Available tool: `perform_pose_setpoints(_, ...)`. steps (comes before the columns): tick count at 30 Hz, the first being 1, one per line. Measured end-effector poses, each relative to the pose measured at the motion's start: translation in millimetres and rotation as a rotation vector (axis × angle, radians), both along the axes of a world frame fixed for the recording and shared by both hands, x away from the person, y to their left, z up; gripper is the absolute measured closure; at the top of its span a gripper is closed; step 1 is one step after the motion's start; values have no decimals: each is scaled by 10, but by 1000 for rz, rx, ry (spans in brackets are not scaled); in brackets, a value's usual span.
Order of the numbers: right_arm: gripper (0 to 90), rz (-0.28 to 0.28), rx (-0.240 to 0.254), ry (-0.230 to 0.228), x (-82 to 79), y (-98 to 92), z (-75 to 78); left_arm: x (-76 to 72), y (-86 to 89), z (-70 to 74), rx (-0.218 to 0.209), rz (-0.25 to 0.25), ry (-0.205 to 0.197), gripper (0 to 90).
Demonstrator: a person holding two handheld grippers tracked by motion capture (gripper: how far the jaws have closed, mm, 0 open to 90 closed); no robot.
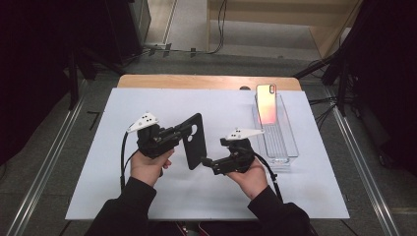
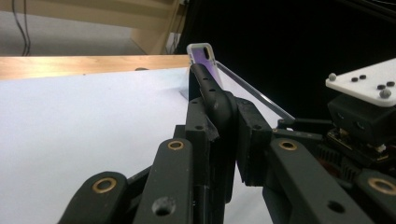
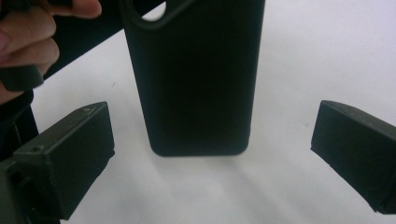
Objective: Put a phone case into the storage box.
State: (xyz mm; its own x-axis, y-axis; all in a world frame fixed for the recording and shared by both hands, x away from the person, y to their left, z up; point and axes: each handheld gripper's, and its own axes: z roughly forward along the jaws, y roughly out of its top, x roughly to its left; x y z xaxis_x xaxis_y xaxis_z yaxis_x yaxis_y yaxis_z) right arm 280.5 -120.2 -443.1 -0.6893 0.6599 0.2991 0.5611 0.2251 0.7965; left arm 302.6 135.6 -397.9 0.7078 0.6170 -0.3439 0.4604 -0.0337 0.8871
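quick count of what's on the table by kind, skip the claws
Black phone case: 1
Phone: 1
Clear plastic tray: 1
White table mat: 1
Total: 4

Overhead light bright on white sheet (image 1: 206,196); surroundings beyond sheet dark, near black. Soft short shadows on sheet beneath black case (image 1: 193,140). Phone (image 1: 266,103) screen glares pink-orange. Gripper views: case close, slightly soft; sheet nearly blown out.
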Motion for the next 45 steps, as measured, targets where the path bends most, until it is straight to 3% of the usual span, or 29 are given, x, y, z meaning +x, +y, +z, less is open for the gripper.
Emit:
perform_pose_setpoints(6,0,-9,11,-33,4,-1,61,-15,-52,-12,5,-9,20,781)
perform_pose_setpoints(17,0,-18,27,-36,13,71,179,-124,-152,5,0,-14,33,781)
perform_pose_setpoints(35,0,-46,5,-34,54,201,160,-247,-280,-38,-8,-34,60,779)
perform_pose_setpoints(38,95,-41,18,-48,36,185,169,-262,-295,-45,-10,-36,61,779)
perform_pose_setpoints(45,116,-48,9,-70,9,181,192,-262,-286,-40,-26,-38,67,776)
